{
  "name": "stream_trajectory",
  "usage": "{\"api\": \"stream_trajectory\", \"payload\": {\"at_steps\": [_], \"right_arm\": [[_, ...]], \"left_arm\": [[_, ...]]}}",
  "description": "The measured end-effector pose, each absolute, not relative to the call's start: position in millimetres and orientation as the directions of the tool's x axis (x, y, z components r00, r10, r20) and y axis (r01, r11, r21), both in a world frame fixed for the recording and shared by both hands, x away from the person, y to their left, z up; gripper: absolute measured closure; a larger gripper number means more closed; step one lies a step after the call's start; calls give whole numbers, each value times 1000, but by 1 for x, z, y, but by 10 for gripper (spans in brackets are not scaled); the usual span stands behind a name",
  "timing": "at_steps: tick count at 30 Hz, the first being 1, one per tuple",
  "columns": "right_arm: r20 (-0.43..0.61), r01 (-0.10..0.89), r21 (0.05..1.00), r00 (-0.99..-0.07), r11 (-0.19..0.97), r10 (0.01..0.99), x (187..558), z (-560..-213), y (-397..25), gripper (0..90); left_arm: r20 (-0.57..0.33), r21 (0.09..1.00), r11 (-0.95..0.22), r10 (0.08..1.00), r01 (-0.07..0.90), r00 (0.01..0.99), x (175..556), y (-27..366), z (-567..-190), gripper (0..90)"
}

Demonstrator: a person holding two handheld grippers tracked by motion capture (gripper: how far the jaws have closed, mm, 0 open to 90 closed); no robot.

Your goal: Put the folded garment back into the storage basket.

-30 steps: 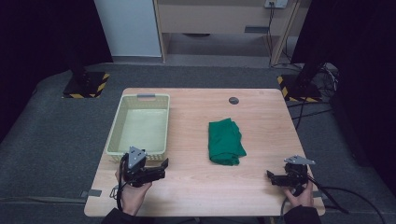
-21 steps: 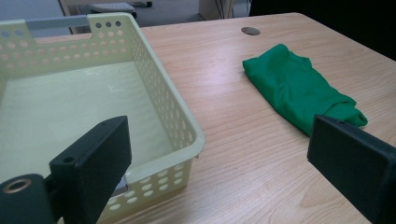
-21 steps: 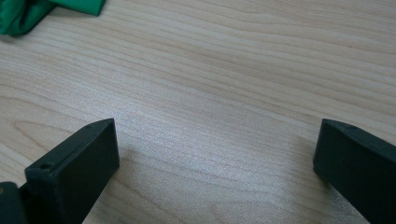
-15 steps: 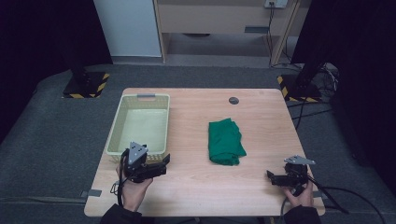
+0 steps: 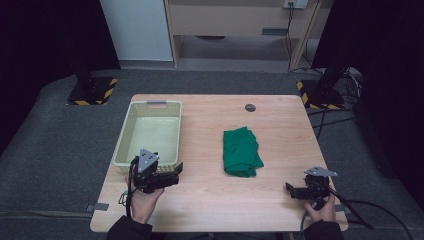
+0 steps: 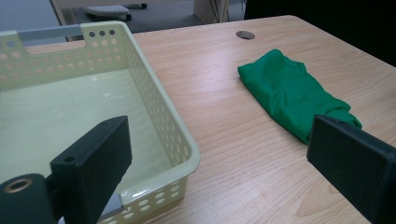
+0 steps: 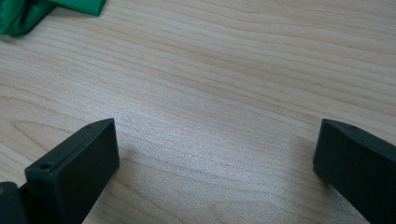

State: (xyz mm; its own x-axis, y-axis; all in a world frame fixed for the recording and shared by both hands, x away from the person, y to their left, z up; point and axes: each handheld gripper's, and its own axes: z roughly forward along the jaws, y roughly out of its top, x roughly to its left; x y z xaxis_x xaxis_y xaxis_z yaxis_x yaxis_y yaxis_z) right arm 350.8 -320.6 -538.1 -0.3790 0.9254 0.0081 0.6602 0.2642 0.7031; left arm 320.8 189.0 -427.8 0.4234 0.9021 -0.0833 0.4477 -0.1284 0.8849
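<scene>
Green cloth (image 5: 241,151) lies crumpled in a loose fold right of the basket (image 5: 129,134). Your left gripper (image 5: 176,172) and right gripper (image 5: 289,189) both gape, holding nothing.

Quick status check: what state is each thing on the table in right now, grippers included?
Green cloth: folded loosely, lying on the table, untouched.
Basket: upright, empty.
Left gripper: jaws open, holding nothing, beside the basket's near corner.
Right gripper: jaws open, holding nothing, low over bare wood.
Table: wooden.

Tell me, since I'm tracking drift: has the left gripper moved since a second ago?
Yes. The left gripper has edged forward, toward the basket.
</scene>
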Motion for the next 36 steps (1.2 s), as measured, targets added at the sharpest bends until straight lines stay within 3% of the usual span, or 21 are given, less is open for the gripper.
{"api": "stream_trajectory", "payload": {"at_steps": [36], "right_arm": [[7, 659, 704, -380, 265, 925, 351, -538, -321, 2]], "left_arm": [[-74, 896, -140, 888, 422, 453, 332, 175, -417, 64]]}}
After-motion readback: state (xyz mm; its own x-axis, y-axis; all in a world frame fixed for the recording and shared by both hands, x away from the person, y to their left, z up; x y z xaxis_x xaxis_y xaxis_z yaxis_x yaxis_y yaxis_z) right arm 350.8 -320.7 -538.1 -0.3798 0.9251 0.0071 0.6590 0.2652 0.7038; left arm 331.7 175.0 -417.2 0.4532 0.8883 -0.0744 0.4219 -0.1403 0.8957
